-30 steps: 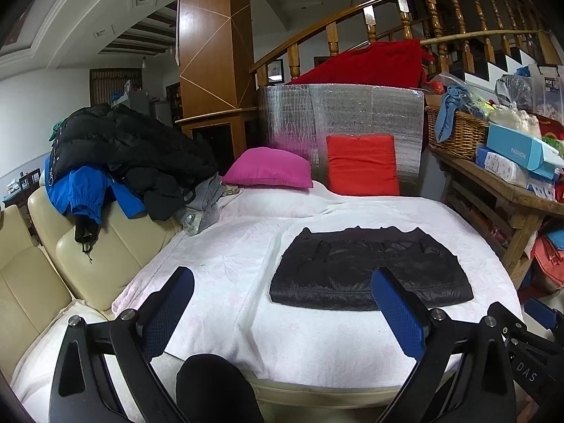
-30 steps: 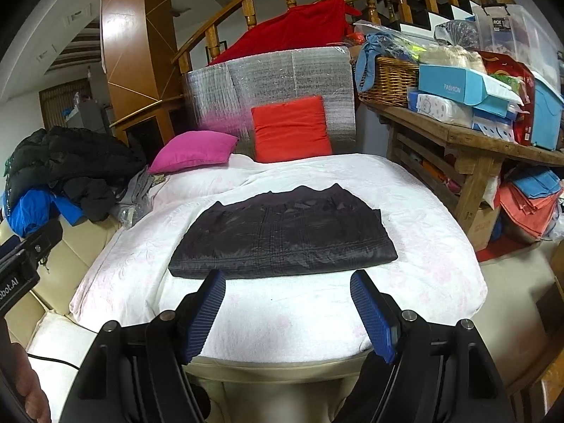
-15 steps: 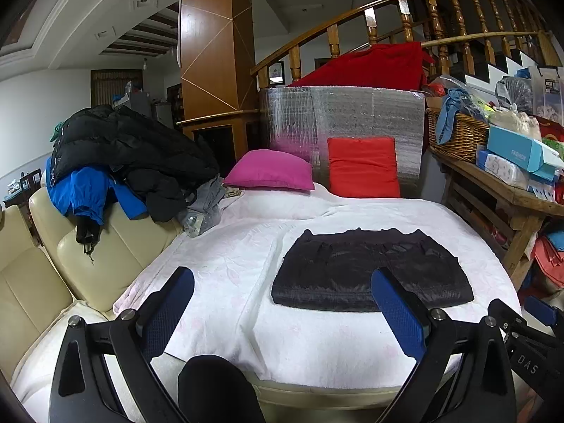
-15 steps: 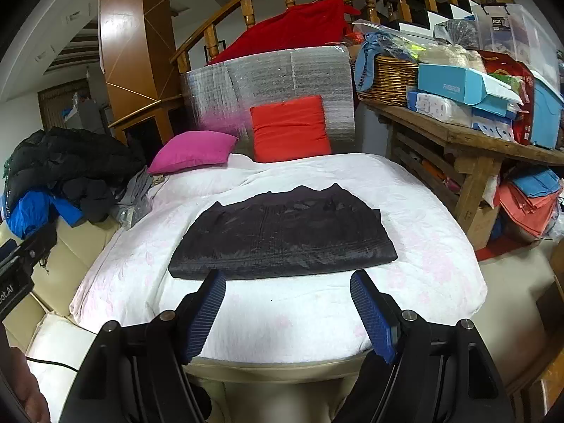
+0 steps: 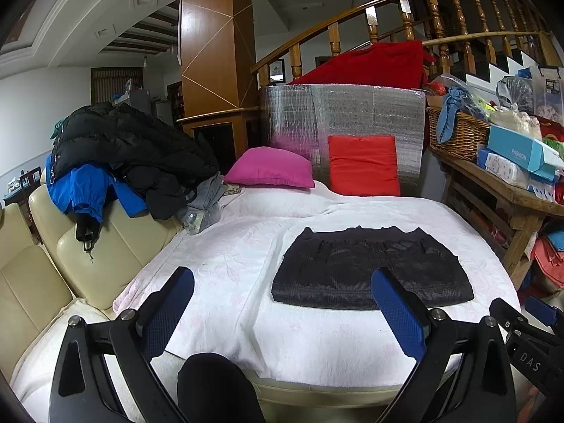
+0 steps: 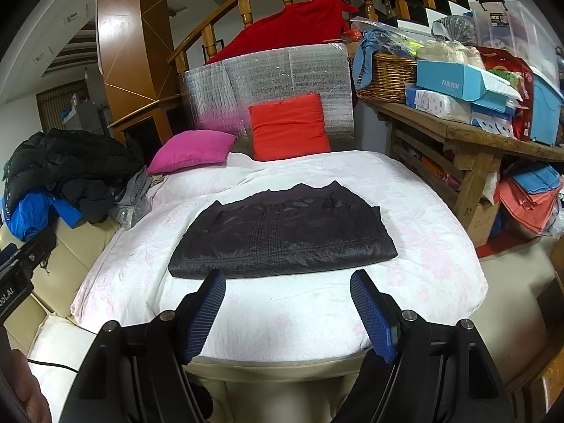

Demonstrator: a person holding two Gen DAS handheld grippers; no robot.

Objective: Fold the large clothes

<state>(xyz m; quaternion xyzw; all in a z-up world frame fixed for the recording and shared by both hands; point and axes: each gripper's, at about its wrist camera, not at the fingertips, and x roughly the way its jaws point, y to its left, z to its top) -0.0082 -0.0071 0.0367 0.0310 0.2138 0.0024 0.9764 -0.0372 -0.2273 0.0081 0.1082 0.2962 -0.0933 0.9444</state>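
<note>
A black quilted garment [image 5: 370, 268] lies folded into a flat rectangle on the white-covered surface [image 5: 229, 264]; it also shows in the right wrist view [image 6: 282, 232]. My left gripper [image 5: 282, 292] is open and empty, held near the front edge, left of the garment's near side. My right gripper [image 6: 287, 289] is open and empty, just short of the garment's near edge. Neither touches the garment.
A pile of black and blue jackets [image 5: 116, 155] lies on the cream sofa [image 5: 81, 257] at left. A pink cushion [image 5: 271, 172] and a red cushion [image 5: 363, 165] lean at the back. A cluttered wooden table [image 6: 469, 134] stands at right.
Both grippers have drifted back slightly and stay open. The garment has not moved.
</note>
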